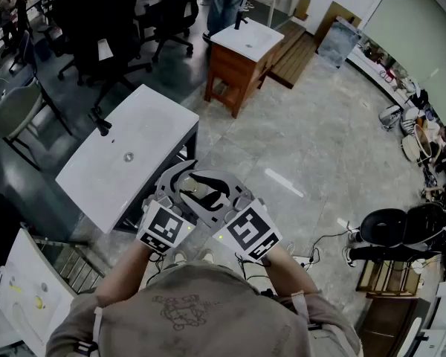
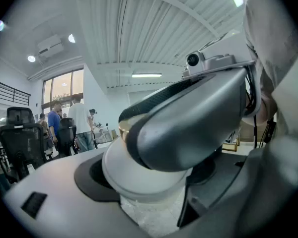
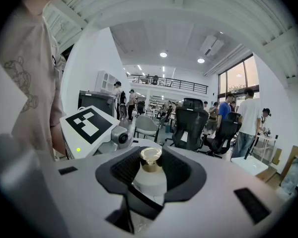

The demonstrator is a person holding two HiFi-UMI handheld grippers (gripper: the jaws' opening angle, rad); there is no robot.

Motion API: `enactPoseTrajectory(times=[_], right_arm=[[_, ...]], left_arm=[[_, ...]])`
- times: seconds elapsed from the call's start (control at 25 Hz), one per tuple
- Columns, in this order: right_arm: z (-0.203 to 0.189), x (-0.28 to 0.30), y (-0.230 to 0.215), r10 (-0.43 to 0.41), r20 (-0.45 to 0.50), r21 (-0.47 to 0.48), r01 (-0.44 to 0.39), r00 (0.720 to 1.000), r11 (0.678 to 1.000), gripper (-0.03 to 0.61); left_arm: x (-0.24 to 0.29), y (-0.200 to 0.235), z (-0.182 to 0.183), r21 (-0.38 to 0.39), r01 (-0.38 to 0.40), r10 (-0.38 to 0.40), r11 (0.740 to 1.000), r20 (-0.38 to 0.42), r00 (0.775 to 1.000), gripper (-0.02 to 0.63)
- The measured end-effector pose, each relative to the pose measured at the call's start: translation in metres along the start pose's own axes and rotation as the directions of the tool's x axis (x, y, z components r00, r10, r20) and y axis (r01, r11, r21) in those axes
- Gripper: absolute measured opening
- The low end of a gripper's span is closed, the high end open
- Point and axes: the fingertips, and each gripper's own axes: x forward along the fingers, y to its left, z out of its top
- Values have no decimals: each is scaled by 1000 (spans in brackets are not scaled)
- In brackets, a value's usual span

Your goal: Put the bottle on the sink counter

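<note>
I hold both grippers close together in front of my chest, over the floor. The bottle [image 1: 200,189] is white with a gold cap [image 3: 150,158] and sits between them. My right gripper [image 1: 212,193] is shut on the bottle [image 3: 150,178], its dark pads hugging the body below the cap. My left gripper [image 1: 184,183] stands wide open around the bottle's round white body [image 2: 139,180], with the right gripper's grey jaw crossing in front. The white sink counter [image 1: 152,117], with a black faucet [image 1: 100,122], stands just ahead and to my left.
A second white-topped wooden sink cabinet [image 1: 241,50] stands farther ahead. Black office chairs [image 1: 97,28] and a standing person [image 1: 227,2] fill the far left and back. A wire rack [image 1: 67,266] is at lower left, and bags and cables [image 1: 401,236] lie at right.
</note>
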Motion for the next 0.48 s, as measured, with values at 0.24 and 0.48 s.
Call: enactPoseTrajectory(times=[0.24,0.48], right_arm=[[0,-4,1,2,23,29,-3,1000,1000,141],[-4,-9,2,3,23,28,-3,1000,1000,141]], left_arm=[[-1,-4,1,-7,-1,1,1000,-12,1000,339],[1,-10,-1,-5,0,0,1000,-27,1000,339]])
